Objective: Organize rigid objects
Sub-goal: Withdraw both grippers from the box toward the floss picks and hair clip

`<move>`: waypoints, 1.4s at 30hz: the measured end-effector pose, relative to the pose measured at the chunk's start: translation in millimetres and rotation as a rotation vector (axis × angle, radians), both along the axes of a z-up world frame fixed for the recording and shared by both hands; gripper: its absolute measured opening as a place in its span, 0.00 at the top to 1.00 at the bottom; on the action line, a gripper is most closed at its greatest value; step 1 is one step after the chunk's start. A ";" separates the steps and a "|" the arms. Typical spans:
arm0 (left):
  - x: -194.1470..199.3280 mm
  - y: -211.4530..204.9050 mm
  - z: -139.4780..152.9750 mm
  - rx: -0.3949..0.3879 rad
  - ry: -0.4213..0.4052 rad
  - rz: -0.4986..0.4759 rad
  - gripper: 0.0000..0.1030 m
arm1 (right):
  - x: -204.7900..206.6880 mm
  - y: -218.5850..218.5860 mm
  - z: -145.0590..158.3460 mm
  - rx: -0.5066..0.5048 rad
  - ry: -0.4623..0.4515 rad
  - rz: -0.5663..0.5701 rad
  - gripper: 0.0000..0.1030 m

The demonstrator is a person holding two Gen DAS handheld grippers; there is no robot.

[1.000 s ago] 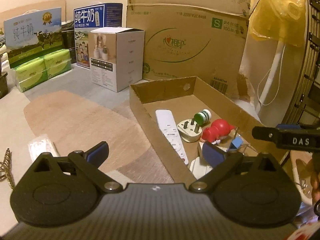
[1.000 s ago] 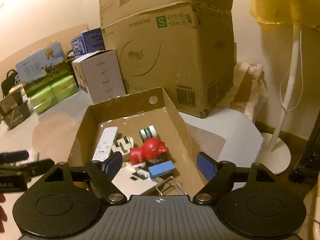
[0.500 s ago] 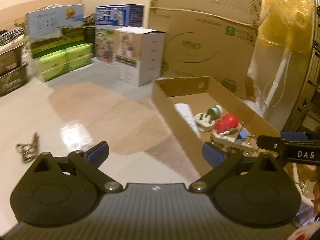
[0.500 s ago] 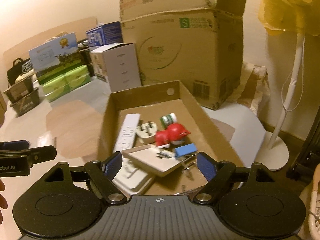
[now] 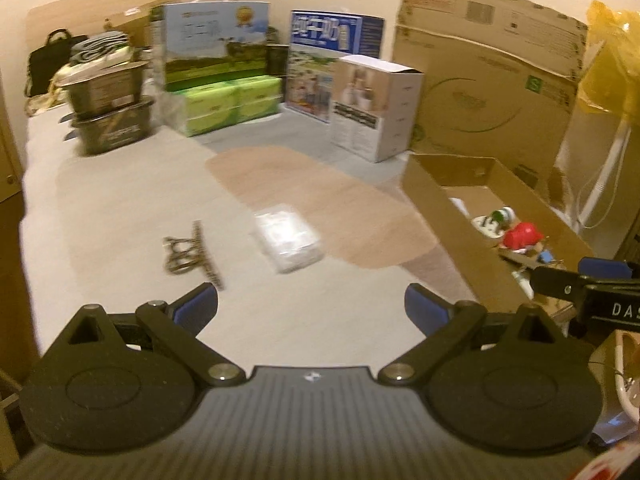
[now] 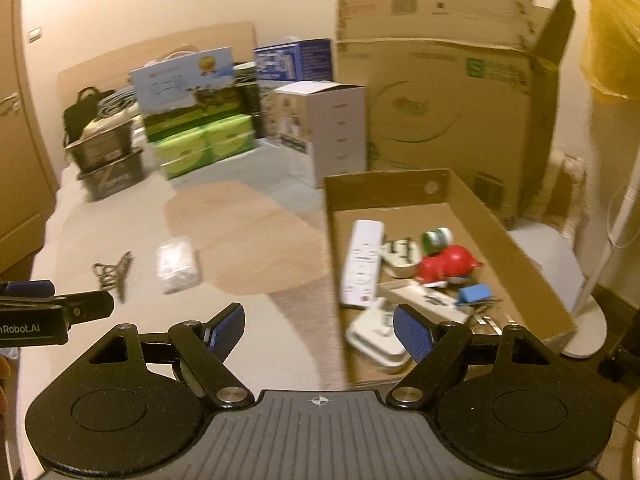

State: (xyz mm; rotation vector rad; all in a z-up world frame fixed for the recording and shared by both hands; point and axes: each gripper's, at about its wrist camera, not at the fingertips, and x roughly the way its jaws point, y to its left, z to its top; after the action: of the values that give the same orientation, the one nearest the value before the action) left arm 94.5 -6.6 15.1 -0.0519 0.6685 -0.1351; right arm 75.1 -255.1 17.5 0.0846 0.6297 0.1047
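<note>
1. Since both grippers, left gripper (image 5: 311, 307) and right gripper (image 6: 319, 328), stand wide and empty, I'd take the clear plastic packet (image 5: 289, 239) on the pale floor (image 5: 132, 208) beside the hair claw clip (image 5: 191, 250)
2. Packet looks light, slick, crinkly: pinch its short sides
3. Cardboard tray (image 6: 520, 276) right, boxes crowd the wall

A tray box (image 6: 520, 264) sits toward the floor's (image 5: 160, 208) right side, holding a remote (image 6: 362, 264), a plug (image 6: 400, 258), a toy (image 6: 448, 264) and a small bottle (image 6: 436, 238). Left of the box, on open floor, lie a packet (image 5: 290, 238) and, further left, a clip (image 5: 192, 250). Cartons (image 5: 360, 108) line the far edge behind them.
</note>
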 end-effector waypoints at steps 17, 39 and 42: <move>-19.6 83.8 -3.8 -0.003 0.014 0.154 0.04 | 9.2 82.1 -1.9 -0.005 0.003 0.135 0.21; 18.7 105.1 -25.2 -0.019 0.066 0.201 0.04 | 50.3 115.8 -25.6 -0.022 0.045 0.207 0.21; 27.6 106.1 -30.1 -0.018 0.072 0.208 0.04 | 58.2 118.4 -28.1 -0.017 0.045 0.218 0.21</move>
State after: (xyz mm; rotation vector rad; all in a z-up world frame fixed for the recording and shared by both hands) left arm 122.1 99.5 -14.9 -0.1439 0.7292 0.0615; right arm 133.3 -136.7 -10.6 0.0014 0.6835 0.3082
